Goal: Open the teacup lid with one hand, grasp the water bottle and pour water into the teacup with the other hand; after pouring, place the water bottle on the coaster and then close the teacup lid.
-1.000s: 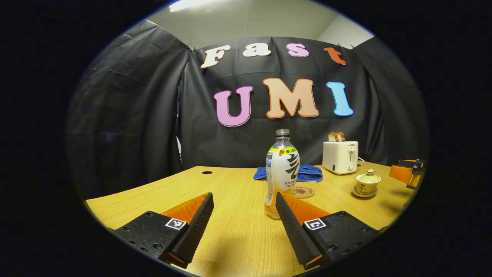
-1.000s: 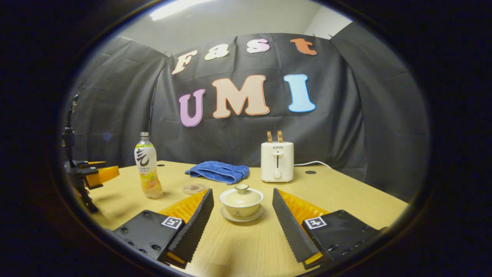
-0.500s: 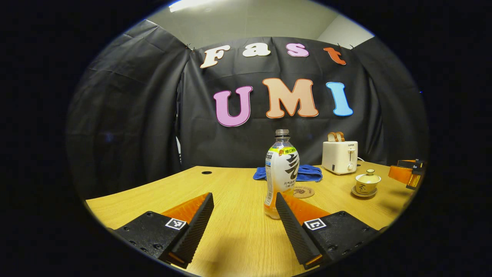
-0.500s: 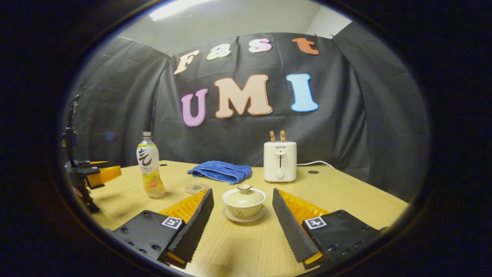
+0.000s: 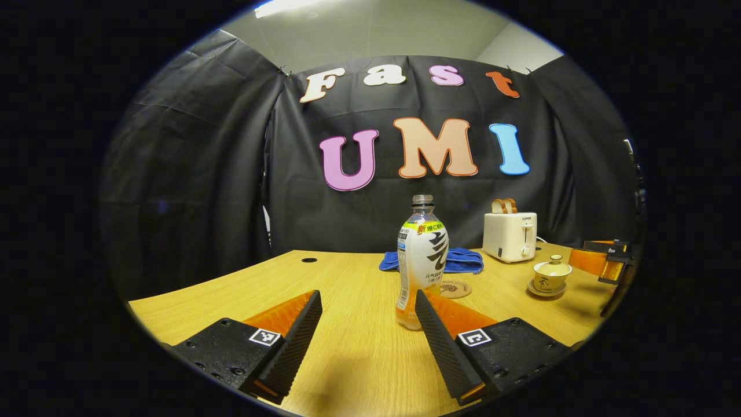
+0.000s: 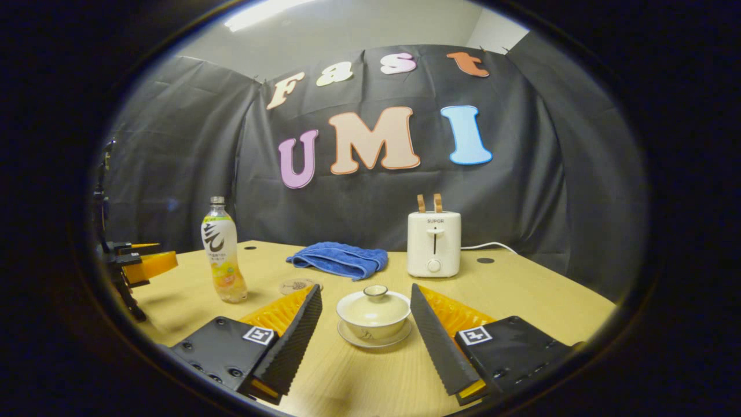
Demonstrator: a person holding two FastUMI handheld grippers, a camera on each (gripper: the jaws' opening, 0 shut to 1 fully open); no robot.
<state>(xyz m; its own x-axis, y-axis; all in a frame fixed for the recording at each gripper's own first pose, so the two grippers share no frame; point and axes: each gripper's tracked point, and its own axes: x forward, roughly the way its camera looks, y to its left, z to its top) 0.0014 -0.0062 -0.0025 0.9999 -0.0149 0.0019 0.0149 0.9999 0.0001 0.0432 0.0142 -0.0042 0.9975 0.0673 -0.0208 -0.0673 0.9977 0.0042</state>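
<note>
A plastic water bottle with a white label stands upright on the wooden table, just beyond the right finger of my open left gripper. In the right gripper view the bottle stands at the left. A cream teacup with its lid on rests on a saucer, between the tips of my open right gripper, untouched. The teacup sits far right in the left gripper view. A round cork coaster lies between bottle and cup, also the coaster.
A folded blue towel lies toward the back of the table. A white toaster holding toast stands behind the teacup, its cord running right. The other gripper shows at the left edge, and the right one at the far right.
The right gripper has moved forward and turned a little, so the teacup now sits closer between its fingers. The left gripper drifted slightly right; the bottle looks a little nearer.
</note>
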